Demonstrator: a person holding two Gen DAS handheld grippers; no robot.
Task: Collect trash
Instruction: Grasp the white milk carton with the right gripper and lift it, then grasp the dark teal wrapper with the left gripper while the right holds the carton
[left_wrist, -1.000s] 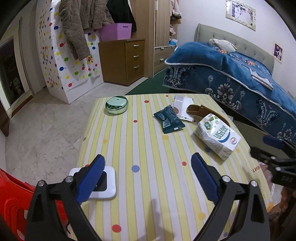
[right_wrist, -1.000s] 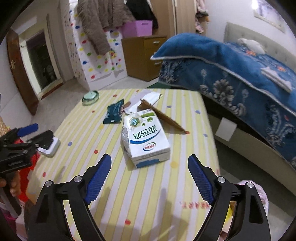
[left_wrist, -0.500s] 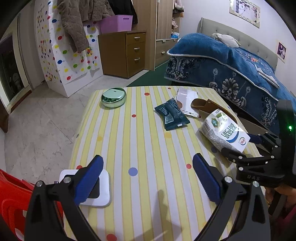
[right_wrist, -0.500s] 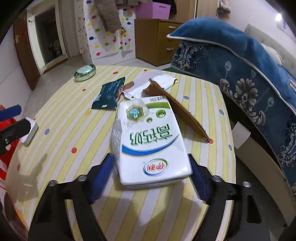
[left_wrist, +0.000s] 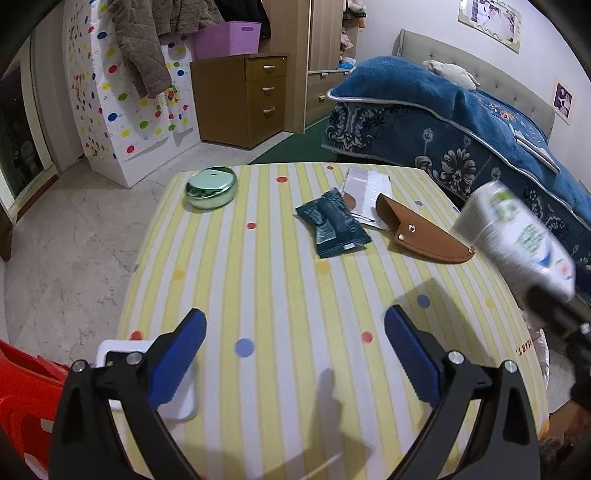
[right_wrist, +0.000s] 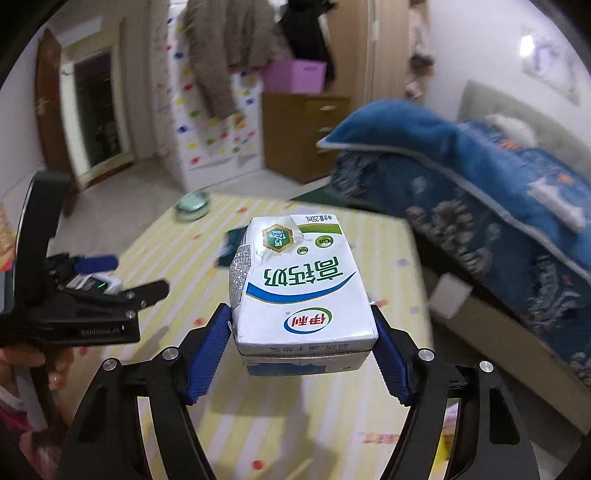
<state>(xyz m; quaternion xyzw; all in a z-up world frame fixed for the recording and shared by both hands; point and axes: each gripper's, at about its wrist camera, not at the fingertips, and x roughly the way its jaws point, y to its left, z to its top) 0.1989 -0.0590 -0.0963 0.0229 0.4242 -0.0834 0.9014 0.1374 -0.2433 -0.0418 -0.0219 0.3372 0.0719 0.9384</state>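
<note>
My right gripper (right_wrist: 301, 339) is shut on a white and green milk carton (right_wrist: 301, 284) and holds it above the striped table (right_wrist: 258, 417). The carton also shows blurred at the right of the left wrist view (left_wrist: 517, 236). My left gripper (left_wrist: 295, 350) is open and empty over the table's near side (left_wrist: 288, 288). A dark teal snack wrapper (left_wrist: 332, 227) lies at the table's middle far part, with white paper (left_wrist: 365, 184) behind it. The left gripper also shows at the left of the right wrist view (right_wrist: 96, 288).
A brown leather sheath (left_wrist: 421, 236) lies right of the wrapper. A round green tin (left_wrist: 210, 186) sits far left. A white device (left_wrist: 147, 380) lies under my left finger at the near left edge. A red chair (left_wrist: 22, 398) is left; a blue bed (left_wrist: 461, 122) is right.
My right gripper closed on the milk carton and lifted it off the table, uncovering the sheath. My left gripper stayed open and moved slightly forward.
</note>
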